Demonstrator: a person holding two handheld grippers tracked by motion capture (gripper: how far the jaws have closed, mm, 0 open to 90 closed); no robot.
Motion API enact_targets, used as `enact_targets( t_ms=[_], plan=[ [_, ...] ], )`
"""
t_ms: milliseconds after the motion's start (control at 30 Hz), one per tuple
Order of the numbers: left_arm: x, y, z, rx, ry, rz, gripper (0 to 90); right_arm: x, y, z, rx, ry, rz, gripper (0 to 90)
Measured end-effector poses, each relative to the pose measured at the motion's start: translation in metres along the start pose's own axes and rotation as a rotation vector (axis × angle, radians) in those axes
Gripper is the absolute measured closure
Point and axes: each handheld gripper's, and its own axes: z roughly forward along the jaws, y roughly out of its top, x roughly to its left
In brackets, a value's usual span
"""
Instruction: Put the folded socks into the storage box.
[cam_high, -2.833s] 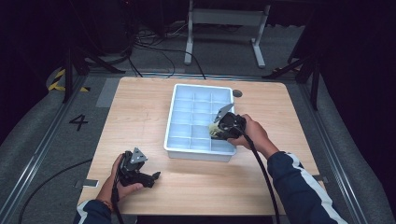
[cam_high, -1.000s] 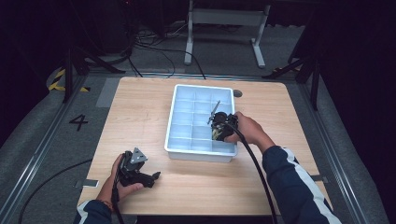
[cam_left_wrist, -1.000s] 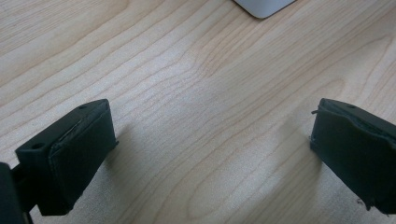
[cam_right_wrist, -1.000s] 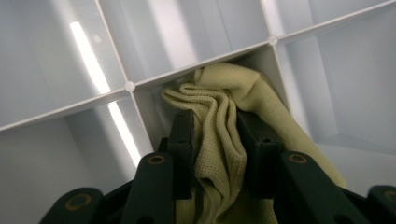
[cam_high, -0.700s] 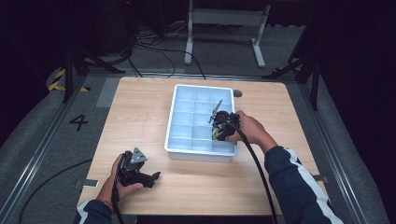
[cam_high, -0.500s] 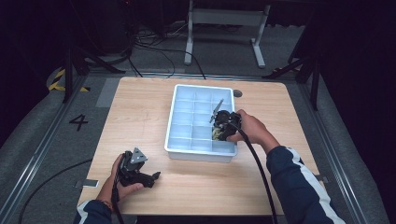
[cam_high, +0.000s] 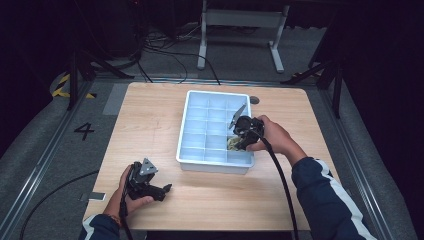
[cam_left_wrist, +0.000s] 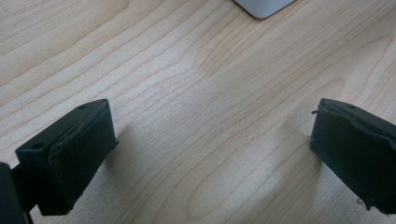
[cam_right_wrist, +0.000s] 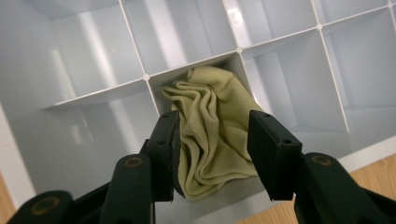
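Observation:
A crumpled pale yellow-green cloth (cam_right_wrist: 212, 135) lies in a compartment of the white divided tray (cam_right_wrist: 187, 37), in the near right part of that tray (cam_high: 214, 165). My right gripper (cam_right_wrist: 215, 116) hangs just over this compartment, its jaws apart on either side of the cloth, the left one touching the folds. In the high view the right gripper (cam_high: 239, 139) tilts down into the tray beside the cloth (cam_high: 233, 144). My left gripper (cam_left_wrist: 210, 112) rests open on bare wood near the table's front left (cam_high: 165, 189), nothing between its jaws.
The wooden table (cam_high: 150, 120) carries the tray at its middle. A tray corner (cam_left_wrist: 264, 5) shows at the top of the left gripper view. The other compartments (cam_high: 210, 107) look empty. Cables trail from both grippers off the front edge.
The right gripper has shifted a little over the tray's near right compartments and tipped down at the cloth. The left hand and its gripper have stayed still.

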Motion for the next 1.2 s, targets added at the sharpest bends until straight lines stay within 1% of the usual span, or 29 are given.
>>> enact_targets(
  t_ms=[33,100,233,300,367,433,667,767,800,867,933,967,1067,1200],
  plan=[
    [-0.001,0.0,0.0,-0.002,-0.002,-0.008,0.3,0.001,0.0,-0.001,-0.01,-0.004,0.008,54.2],
    [-0.001,0.0,0.0,-0.001,0.0,-0.007,0.3,0.002,-0.001,-0.004,-0.021,-0.001,0.005,54.1],
    [-0.001,0.0,0.0,0.0,0.0,-0.009,0.4,0.005,-0.002,-0.009,-0.022,-0.013,-0.011,55.1],
    [0.0,0.0,0.0,-0.002,-0.003,-0.007,0.3,0.007,-0.004,-0.016,-0.031,-0.029,-0.019,55.6],
    [0.0,0.0,0.0,-0.001,-0.003,-0.005,0.3,0.009,-0.005,-0.021,-0.039,-0.03,-0.019,55.7],
    [0.0,0.0,0.0,-0.001,-0.002,-0.005,0.4,0.011,-0.007,-0.026,-0.041,-0.042,-0.022,55.5],
    [0.0,0.0,0.0,-0.001,-0.003,-0.007,0.3,0.016,-0.016,-0.036,-0.079,-0.04,-0.021,56.0],
    [0.0,0.0,0.0,-0.001,-0.002,-0.007,0.4,0.018,-0.019,-0.041,-0.093,-0.05,-0.024,56.2],
    [0.0,0.0,0.0,-0.001,-0.002,-0.007,0.4,0.02,-0.021,-0.043,-0.108,-0.049,-0.018,56.3],
    [0.0,0.0,0.0,-0.002,-0.003,-0.005,0.3,0.021,-0.022,-0.045,-0.114,-0.048,-0.02,56.3],
    [0.0,0.0,0.0,-0.002,-0.002,-0.007,0.4,0.023,-0.025,-0.047,-0.114,-0.061,-0.027,55.9],
    [0.0,0.0,0.0,0.0,-0.003,-0.006,0.4,0.024,-0.027,-0.049,-0.123,-0.057,-0.025,55.8],
    [0.0,0.0,0.0,-0.001,-0.001,-0.006,0.4,0.025,-0.032,-0.052,-0.135,-0.072,-0.011,55.0],
    [0.0,0.0,0.0,-0.003,-0.003,-0.007,0.4,0.026,-0.039,-0.055,-0.156,-0.076,-0.002,54.4]
  ],
)
